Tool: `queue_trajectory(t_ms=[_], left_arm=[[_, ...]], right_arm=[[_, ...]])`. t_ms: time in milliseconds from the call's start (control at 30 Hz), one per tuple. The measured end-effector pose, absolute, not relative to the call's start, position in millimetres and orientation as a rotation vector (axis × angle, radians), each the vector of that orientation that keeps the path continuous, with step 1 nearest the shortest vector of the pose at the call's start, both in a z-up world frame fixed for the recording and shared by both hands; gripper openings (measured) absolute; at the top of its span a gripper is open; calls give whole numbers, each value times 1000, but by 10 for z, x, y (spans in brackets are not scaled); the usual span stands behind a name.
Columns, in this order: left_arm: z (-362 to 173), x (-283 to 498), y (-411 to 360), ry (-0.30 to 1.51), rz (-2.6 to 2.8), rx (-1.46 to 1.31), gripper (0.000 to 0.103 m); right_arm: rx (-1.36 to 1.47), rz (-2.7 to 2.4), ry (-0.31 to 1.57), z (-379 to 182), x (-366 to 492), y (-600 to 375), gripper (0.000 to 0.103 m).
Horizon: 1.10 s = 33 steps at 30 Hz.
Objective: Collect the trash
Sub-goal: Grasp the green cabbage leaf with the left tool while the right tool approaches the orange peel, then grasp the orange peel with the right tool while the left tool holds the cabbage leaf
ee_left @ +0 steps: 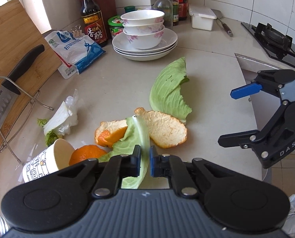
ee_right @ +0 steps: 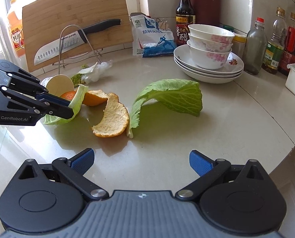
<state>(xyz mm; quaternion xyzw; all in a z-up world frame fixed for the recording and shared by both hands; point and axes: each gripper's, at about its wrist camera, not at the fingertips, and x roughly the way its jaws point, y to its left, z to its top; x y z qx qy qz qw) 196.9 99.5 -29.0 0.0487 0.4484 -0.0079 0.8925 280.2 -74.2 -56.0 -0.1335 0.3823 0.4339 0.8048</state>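
Left wrist: left gripper (ee_left: 145,159) jaws pinching limp cabbage leaf (ee_left: 136,138), liable to slip or tear; right gripper (ee_right: 141,163) jaws wide, empty.

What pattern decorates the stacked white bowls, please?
Pink floral print on the stacked white bowls, clearest in the right wrist view.

"SUPOR" on the knife blade (ee_right: 52,49). "GenRobot.AI" on the left gripper (ee_right: 68,110) body. "DAS" on the right gripper (ee_left: 226,117) body. "香醋" on the dark bottle's label (ee_right: 184,33). "精制食用" on the blue-white bag (ee_right: 155,39).
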Motion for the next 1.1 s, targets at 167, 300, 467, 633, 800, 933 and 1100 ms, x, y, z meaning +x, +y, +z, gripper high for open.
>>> queue_trajectory(t_ms=[167, 300, 467, 633, 800, 933, 1100], left_arm=[[-218, 1881, 1005, 922, 6, 78, 6], [-160, 1826, 1017, 918, 21, 65, 6], [-55, 1762, 1010, 897, 37, 64, 6], [-6, 1699, 1033, 892, 55, 51, 6], [-17, 1670, 1046, 897, 67, 42, 6], [-17, 1668, 1040, 892, 60, 43, 6], [-26, 1675, 1052, 890, 53, 44, 6]], right_arm=[[-289, 954, 812, -553, 2803, -687, 103], [-293, 974, 803, -532, 2813, -649, 103], [-289, 1007, 799, -531, 2820, -577, 103], [-315, 1094, 758, -504, 2704, -431, 94], [-382, 1157, 705, -548, 2645, -143, 93], [-449, 1160, 693, -658, 2692, 88, 91], [-485, 1151, 724, -788, 2780, 164, 90]])
